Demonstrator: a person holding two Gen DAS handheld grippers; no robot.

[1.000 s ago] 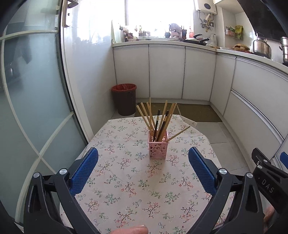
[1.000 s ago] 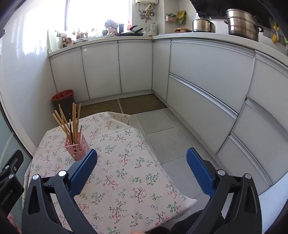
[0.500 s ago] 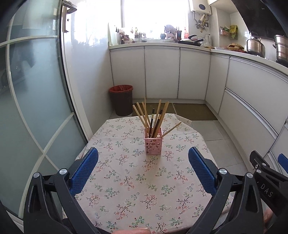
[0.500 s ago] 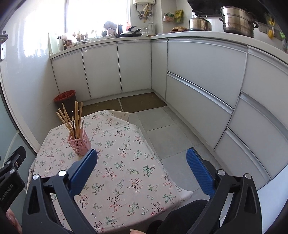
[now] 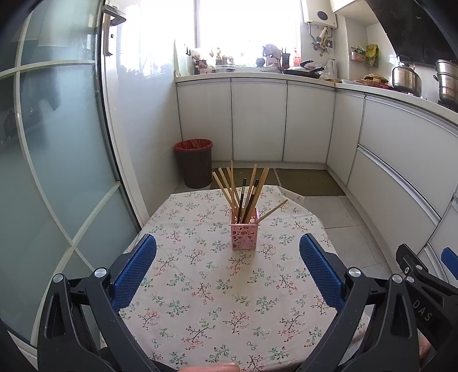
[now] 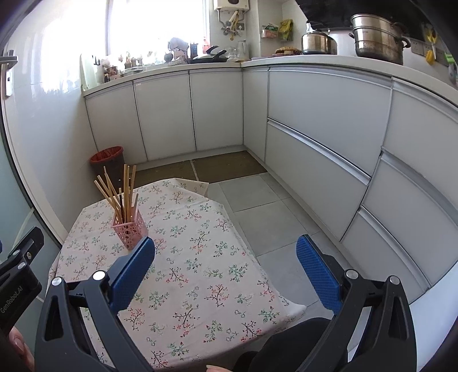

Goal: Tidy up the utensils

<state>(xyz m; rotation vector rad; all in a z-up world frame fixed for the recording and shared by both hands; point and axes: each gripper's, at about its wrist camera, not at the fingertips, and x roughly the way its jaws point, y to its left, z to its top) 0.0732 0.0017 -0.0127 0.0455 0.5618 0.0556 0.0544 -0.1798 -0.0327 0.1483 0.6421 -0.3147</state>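
Small table (image 5: 183, 217) covered by a floral tablecloth (image 5: 217, 286), cloth hanging over the edges; one pink perforated holder (image 5: 244, 237) stands upright on the cloth toward the far side, near centre. Holder is packed with chopsticks (image 5: 243, 191) fanning outward; one leans low to the right.

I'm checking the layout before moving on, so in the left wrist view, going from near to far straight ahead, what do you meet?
Left gripper, open, over the floral tablecloth → pink holder with chopsticks → floor mat → white cabinets → cluttered countertop → window.
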